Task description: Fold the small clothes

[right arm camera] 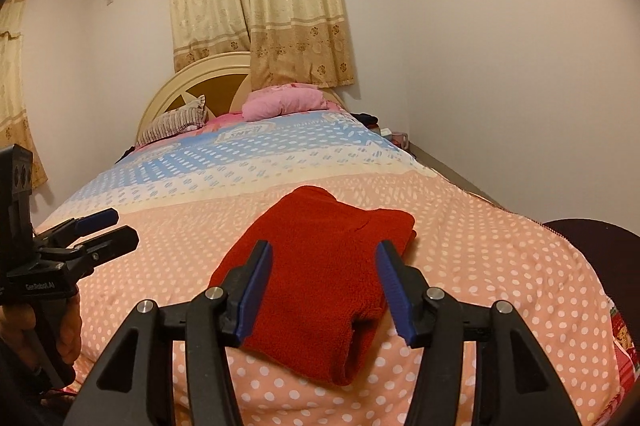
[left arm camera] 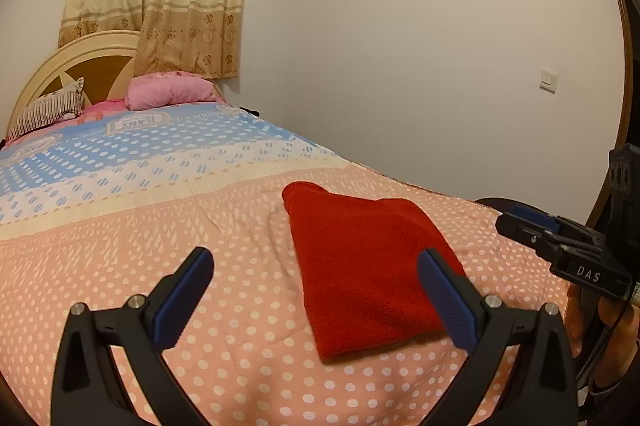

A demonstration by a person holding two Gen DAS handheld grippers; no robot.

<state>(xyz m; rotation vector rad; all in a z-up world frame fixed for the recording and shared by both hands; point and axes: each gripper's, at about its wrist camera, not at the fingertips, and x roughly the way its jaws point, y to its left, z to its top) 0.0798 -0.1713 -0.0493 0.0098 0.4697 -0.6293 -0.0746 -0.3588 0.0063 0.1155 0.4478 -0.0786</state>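
Red garment (left arm camera: 372, 274) folded on bedspread (left arm camera: 160, 246) — both grippers spread, L (left arm camera: 316, 300), R (right arm camera: 324, 290); mug (right arm camera: 400, 138), prob., only R view.

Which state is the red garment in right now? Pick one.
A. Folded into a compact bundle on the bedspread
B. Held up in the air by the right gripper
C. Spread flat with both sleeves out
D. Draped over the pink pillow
A: the red garment lies as a folded bundle on the dotted bedspread, with the left gripper and right gripper both open and empty.
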